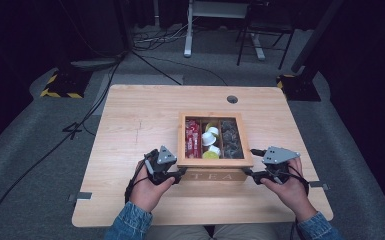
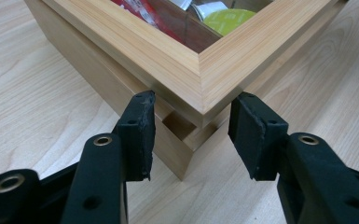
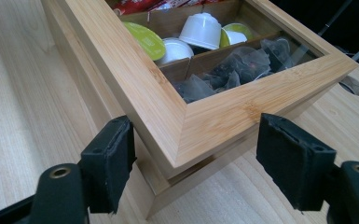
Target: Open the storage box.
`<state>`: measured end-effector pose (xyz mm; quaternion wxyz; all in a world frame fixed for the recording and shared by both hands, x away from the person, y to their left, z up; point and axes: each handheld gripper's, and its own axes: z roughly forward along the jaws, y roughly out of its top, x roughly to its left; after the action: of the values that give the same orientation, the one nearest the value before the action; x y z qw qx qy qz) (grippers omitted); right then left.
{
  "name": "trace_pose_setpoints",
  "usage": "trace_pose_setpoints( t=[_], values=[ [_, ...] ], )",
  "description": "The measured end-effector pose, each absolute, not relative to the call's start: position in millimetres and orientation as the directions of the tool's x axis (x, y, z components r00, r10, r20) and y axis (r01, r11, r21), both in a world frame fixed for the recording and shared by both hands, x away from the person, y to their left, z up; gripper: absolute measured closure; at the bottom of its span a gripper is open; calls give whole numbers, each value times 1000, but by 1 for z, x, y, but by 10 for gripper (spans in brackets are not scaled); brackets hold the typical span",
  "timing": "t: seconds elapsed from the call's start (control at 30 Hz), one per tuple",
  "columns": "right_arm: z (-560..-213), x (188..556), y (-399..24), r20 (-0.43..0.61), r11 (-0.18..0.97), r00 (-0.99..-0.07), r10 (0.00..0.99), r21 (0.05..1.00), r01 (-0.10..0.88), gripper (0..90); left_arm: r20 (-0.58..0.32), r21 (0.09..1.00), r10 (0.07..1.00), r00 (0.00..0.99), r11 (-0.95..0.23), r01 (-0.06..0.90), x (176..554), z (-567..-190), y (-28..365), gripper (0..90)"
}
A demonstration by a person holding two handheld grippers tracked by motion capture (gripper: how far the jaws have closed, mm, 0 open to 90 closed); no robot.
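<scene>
A: Wooden tea box (image 1: pixel 215 175) near the front edge of the table (image 1: pixel 130 115), a bit right of middle. "TEA" on the front face. Lid (image 1: pixel 215 162) with window on top.

B: Contents?

A: Three compartments under the window. Red packets (image 1: pixel 192 137) left, white and yellow-green pods (image 1: pixel 211 140) middle, dark tea bags (image 1: pixel 231 141) right.

B: Left gripper (image 1: pixel 179 174)?

A: At the front left corner of the box. In the left gripper view (image 2: pixel 193 135), jaws astride that corner, pads (image 2: pixel 140 135) apart from the wood on both sides. Gap visible, so open, gripping nothing. Lid corner slightly raised above the base there.

B: Right gripper (image 1: pixel 249 173)?

A: At the front right corner. In the right gripper view (image 3: pixel 196 163), jaws wide, one each side of the lid corner, no contact visible. Nothing held.

B: Hands?

A: Left hand (image 1: pixel 147 187) and right hand (image 1: pixel 290 187) low at the front edge, denim sleeves (image 1: pixel 130 222) at the bottom.

B: Table otherwise?

A: Round hole (image 1: pixel 232 99) near the far edge.
</scene>
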<state>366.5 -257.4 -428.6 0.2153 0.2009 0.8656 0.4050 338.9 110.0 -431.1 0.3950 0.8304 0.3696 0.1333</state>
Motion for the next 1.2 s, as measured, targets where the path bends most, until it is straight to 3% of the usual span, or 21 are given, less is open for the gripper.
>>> trace_pose_setpoints(
  t=[0.77,1.2],
  values=[
    [-383,376,-255,-297,592,-819,491,804,63,310,-67,750,802,593,-351,560,332,-434,149,466],
    [-360,392,-257,-253,527,-820,513,847,69,344,-49,706,856,515,-335,624,340,-454,183,448]
  ],
)
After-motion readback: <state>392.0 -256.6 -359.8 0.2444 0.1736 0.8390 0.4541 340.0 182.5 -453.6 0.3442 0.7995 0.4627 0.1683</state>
